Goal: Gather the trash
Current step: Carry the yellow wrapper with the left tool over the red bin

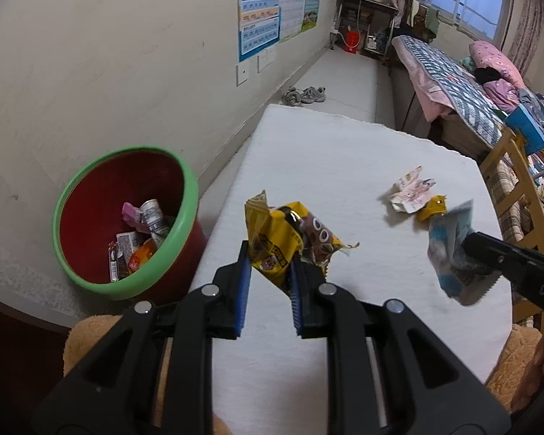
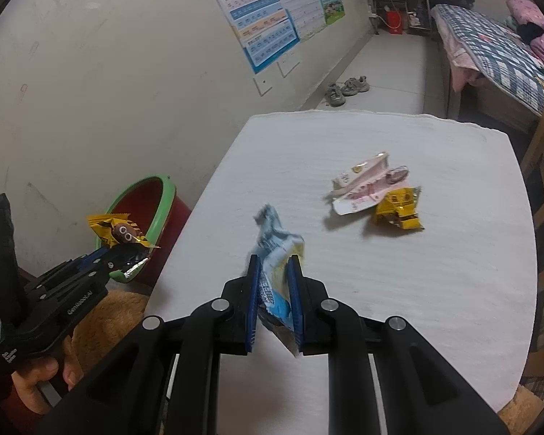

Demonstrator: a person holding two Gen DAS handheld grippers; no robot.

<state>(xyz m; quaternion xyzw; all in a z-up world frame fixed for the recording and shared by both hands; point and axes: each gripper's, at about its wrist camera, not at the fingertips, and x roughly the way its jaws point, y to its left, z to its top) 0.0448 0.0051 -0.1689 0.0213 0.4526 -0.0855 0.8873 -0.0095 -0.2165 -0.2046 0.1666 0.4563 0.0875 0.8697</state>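
Observation:
My left gripper (image 1: 270,259) is shut on a yellow and brown snack wrapper (image 1: 290,243), held above the left part of the white table (image 1: 344,152). In the right wrist view that same gripper (image 2: 127,257) with its yellow wrapper (image 2: 121,233) hangs in front of the bin. My right gripper (image 2: 275,264) is shut on a crumpled light blue wrapper (image 2: 277,250), lifted off the table; this blue wrapper (image 1: 449,250) shows at the right of the left wrist view. A pink and white wrapper (image 2: 368,188) and a small yellow wrapper (image 2: 399,210) lie on the table beyond.
A red bin with a green rim (image 1: 127,217) stands on the floor left of the table, against the wall, holding several wrappers. A wooden chair (image 1: 518,195) stands at the table's right. A bed (image 1: 453,79) and shoes (image 1: 304,95) lie farther back.

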